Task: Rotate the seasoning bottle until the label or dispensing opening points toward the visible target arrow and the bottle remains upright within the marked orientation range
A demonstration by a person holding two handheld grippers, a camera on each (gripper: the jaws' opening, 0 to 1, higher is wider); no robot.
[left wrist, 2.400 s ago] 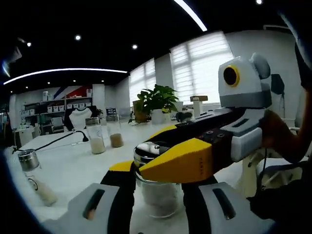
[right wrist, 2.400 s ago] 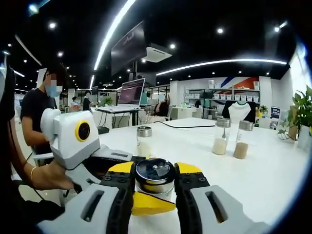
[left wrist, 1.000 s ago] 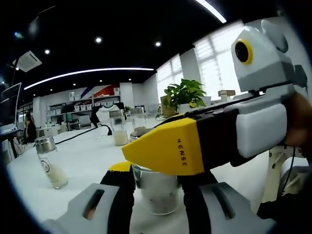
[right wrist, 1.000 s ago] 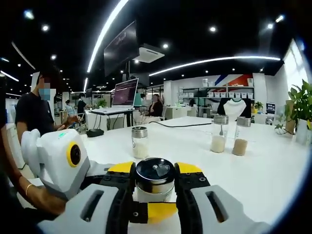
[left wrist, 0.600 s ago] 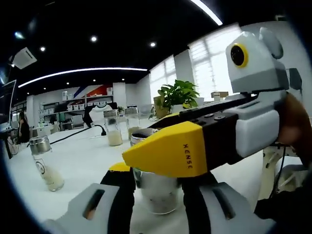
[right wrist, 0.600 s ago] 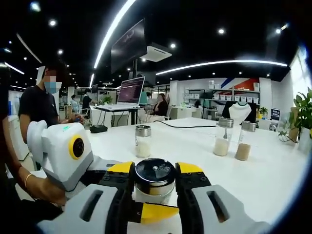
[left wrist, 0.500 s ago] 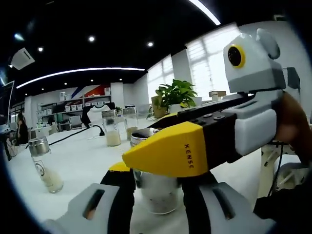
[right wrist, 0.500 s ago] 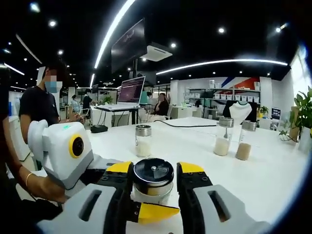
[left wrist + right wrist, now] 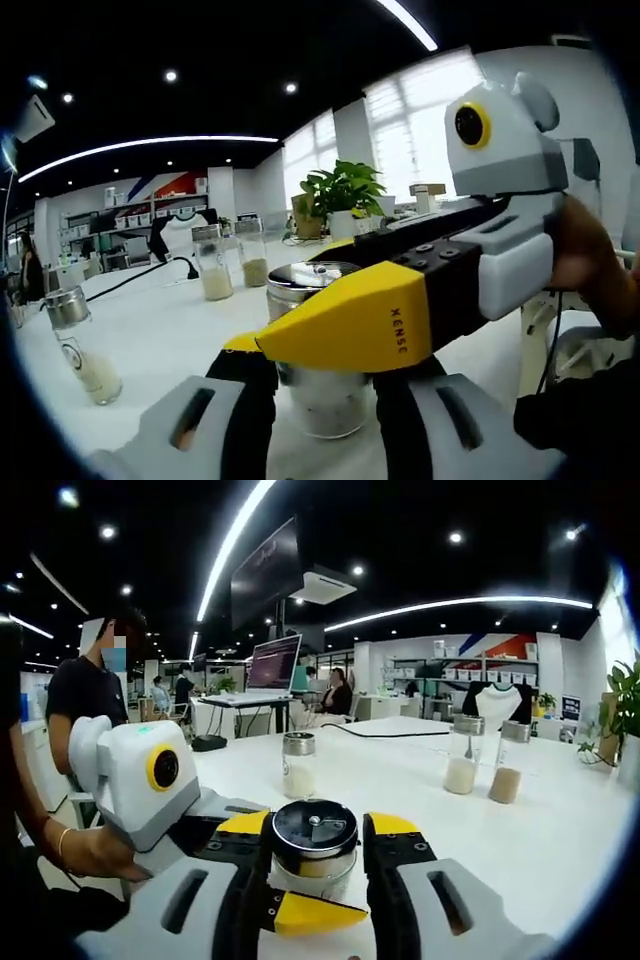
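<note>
Here, the left gripper (image 9: 325, 395) clamped the upright seasoning bottle (image 9: 322, 390) on the white table (image 9: 170, 340); the right gripper (image 9: 313, 880) flanked its cap, jaws slightly apart.

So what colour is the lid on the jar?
Shiny dark metal, black-silver lid, clearest in the right gripper view.

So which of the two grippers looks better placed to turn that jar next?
Probably the right gripper: its jaws flank the seasoning bottle at the lid, seemingly slightly loose. The left gripper steadies the glass body lower down.
</note>
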